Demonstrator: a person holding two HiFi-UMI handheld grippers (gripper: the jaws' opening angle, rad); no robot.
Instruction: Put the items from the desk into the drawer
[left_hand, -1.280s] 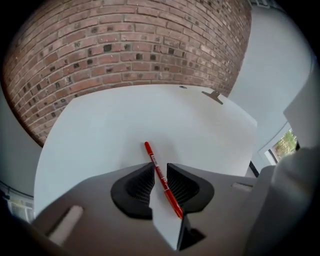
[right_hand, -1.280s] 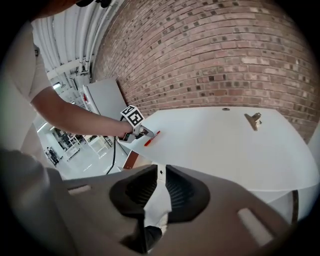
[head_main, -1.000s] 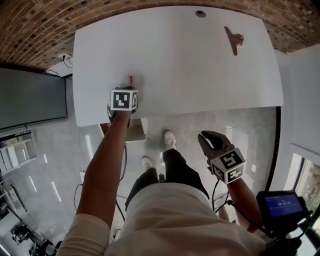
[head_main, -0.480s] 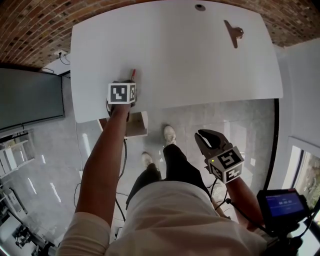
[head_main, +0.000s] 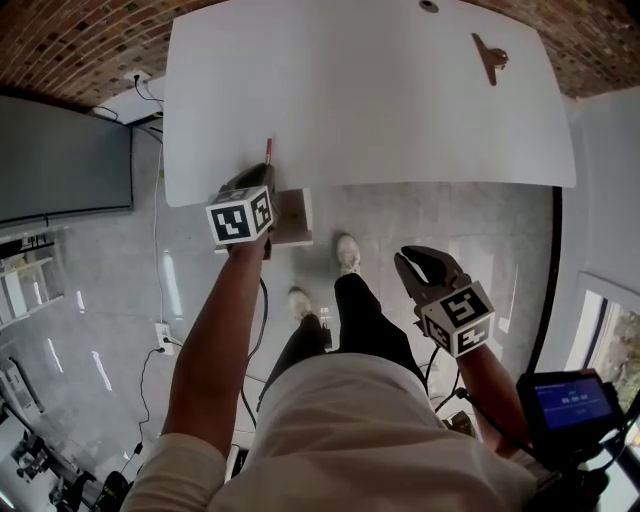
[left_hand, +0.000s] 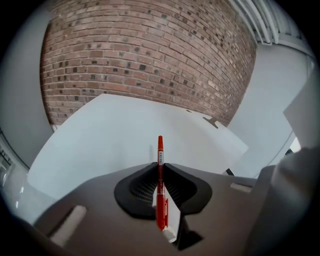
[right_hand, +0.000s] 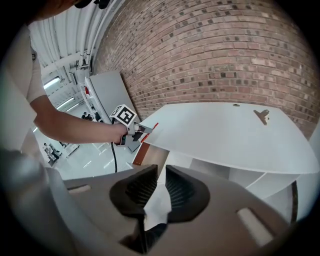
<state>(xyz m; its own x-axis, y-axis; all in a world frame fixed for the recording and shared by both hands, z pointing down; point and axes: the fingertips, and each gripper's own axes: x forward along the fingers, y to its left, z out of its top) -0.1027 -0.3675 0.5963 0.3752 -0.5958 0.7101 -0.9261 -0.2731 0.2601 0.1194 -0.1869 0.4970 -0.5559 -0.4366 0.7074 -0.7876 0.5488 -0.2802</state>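
Note:
A red pen (left_hand: 160, 150) stands upright between the jaws of my left gripper (left_hand: 160, 167), which is shut on it. In the head view the left gripper (head_main: 262, 176) hangs at the near edge of the white desk (head_main: 370, 110), and the pen's tip (head_main: 268, 152) pokes out over the desktop. The open drawer (head_main: 292, 215) juts out below that edge, just right of the gripper. A brown clip (head_main: 490, 60) lies at the desk's far right. My right gripper (head_main: 418, 264) hangs low over the floor, away from the desk, its jaws drawn together to a thin slit and empty.
A dark screen (head_main: 65, 160) stands left of the desk. Cables and a wall socket (head_main: 160, 330) lie along the floor at the left. The person's legs and shoes (head_main: 345, 255) are below the desk edge. A brick wall (left_hand: 150, 55) backs the desk.
My left gripper has drawn back with the pen from over the desktop to the desk's near edge, beside the open drawer. The right gripper has hardly moved.

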